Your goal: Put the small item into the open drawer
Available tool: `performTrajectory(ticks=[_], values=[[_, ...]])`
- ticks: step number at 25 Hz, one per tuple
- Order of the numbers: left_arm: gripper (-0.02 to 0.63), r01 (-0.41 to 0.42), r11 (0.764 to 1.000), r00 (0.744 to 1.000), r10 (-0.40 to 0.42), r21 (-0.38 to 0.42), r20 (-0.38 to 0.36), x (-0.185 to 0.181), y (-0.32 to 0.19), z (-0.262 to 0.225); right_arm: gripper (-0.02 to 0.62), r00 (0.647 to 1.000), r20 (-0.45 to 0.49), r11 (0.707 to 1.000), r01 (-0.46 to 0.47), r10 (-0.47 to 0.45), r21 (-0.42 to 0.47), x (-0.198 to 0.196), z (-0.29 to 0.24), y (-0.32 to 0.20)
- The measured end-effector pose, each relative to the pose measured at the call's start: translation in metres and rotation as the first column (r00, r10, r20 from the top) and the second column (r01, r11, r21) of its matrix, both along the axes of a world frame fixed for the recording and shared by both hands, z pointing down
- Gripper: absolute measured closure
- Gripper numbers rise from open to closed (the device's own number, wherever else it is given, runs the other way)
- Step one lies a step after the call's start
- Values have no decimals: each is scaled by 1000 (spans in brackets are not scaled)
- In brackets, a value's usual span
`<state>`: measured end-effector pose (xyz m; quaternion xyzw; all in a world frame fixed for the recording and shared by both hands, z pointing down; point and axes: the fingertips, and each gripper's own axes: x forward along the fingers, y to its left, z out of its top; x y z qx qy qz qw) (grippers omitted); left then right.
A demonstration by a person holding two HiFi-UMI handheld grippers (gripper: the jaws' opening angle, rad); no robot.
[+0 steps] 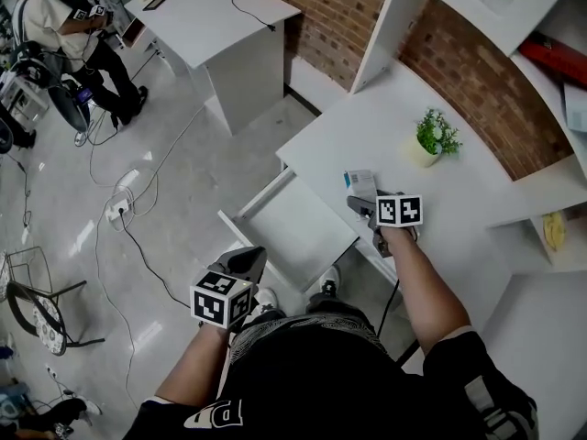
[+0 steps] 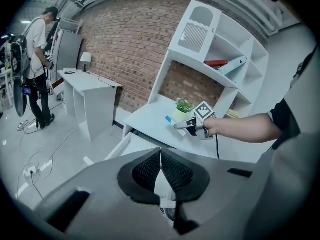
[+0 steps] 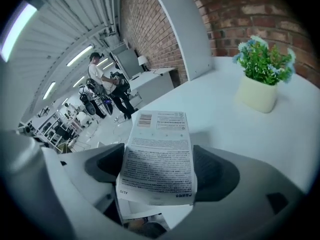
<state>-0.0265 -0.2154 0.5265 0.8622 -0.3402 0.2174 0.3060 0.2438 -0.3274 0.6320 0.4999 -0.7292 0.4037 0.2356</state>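
Observation:
A small white box (image 3: 158, 154) with printed text and a barcode is clamped between the jaws of my right gripper (image 3: 157, 171), shut on it. In the head view that box (image 1: 359, 183) hangs just above the front edge of the white desk (image 1: 459, 191), with the right gripper (image 1: 365, 200) behind it. The open drawer (image 1: 295, 230) juts out below the desk edge, to the left of the box, white inside. My left gripper (image 1: 248, 262) is shut with nothing in it, low near the drawer's front corner. In the left gripper view its pads (image 2: 160, 170) meet.
A potted plant (image 1: 433, 139) stands on the desk behind the box. Shelves (image 1: 550, 81) rise at the right against a brick wall. A second white desk (image 1: 215, 26) stands far left, with a person (image 1: 73, 26) beside it. Cables (image 1: 119, 209) trail on the floor.

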Motion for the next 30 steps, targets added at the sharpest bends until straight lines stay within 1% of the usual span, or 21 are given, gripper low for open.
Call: performTrajectory(ticks=[6,8,14,16,18,20,24,30], values=[[589,-48,999,999,48,-13,4,1,-2,8,175,992,126,998,-31,25,48,-44,-21,34],[589,-71,997,997,71,-19,7,4,-1,13,175,990,139,999,-27,21,45,-57,-19,49],[589,-125,991,992,126,-53,9,17,5,29,175,980,194,999,46,-47,12,-112,6,86],[589,-138,989,990,139,-61,8,19,8,32,175,985,155,996,84,-82,-5,-122,19,96],[589,-141,988,990,141,-69,8,17,10,36,175,987,86,990,140,-138,-17,-129,34,103],[589,-135,988,991,136,-79,14,13,12,40,175,978,13,978,207,-206,-32,-134,52,107],[589,-108,990,993,111,-96,27,2,14,46,175,939,-107,944,320,-328,-88,-139,91,109],[589,-47,992,997,54,-117,54,-23,15,58,175,867,-194,886,431,-459,-169,-152,138,99]])
